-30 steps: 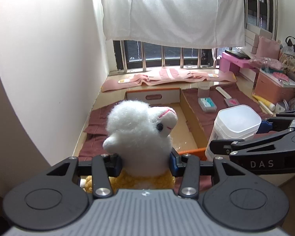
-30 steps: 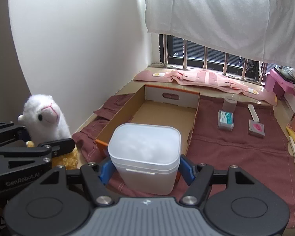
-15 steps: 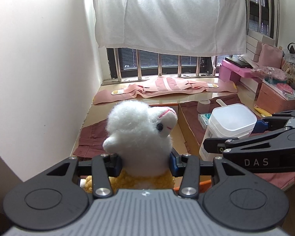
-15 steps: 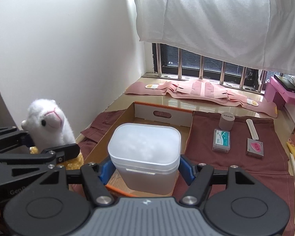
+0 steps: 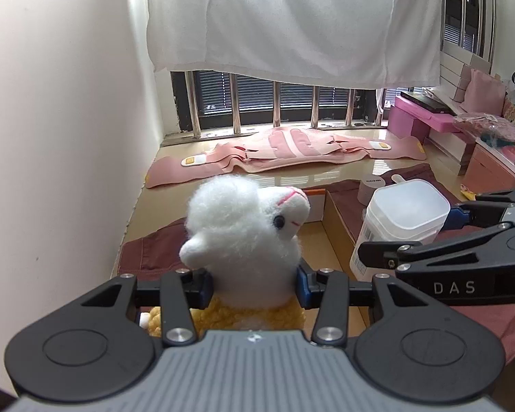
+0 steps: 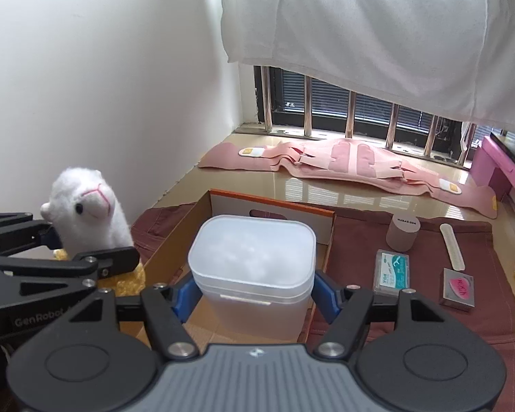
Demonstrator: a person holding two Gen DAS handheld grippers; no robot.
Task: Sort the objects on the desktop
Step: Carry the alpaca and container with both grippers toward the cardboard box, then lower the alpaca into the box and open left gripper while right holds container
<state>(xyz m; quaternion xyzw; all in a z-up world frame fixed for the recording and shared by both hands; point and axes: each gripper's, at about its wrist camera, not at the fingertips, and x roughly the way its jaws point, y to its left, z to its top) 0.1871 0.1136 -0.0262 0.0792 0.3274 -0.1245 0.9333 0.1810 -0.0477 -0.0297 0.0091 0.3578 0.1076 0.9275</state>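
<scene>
My left gripper [image 5: 252,283] is shut on a white plush alpaca [image 5: 240,237] with a yellow base, held in the air left of an open cardboard box [image 6: 274,206]. The alpaca also shows in the right wrist view [image 6: 86,213]. My right gripper [image 6: 254,292] is shut on a white lidded plastic tub [image 6: 252,264], held above the box's near end. The tub also shows in the left wrist view [image 5: 401,219], with the right gripper [image 5: 429,240] at its side.
On the maroon cloth [image 6: 412,309] right of the box lie a small cylinder [image 6: 402,231], a teal-labelled case [image 6: 391,271], a white stick [image 6: 452,245] and a small pink-topped box [image 6: 458,288]. A pink garment [image 6: 343,161] lies by the window. White wall on the left.
Both grippers have moved forward with their loads; the box and the window look nearer and lower in both views. The tub now hangs over the box's near end.
</scene>
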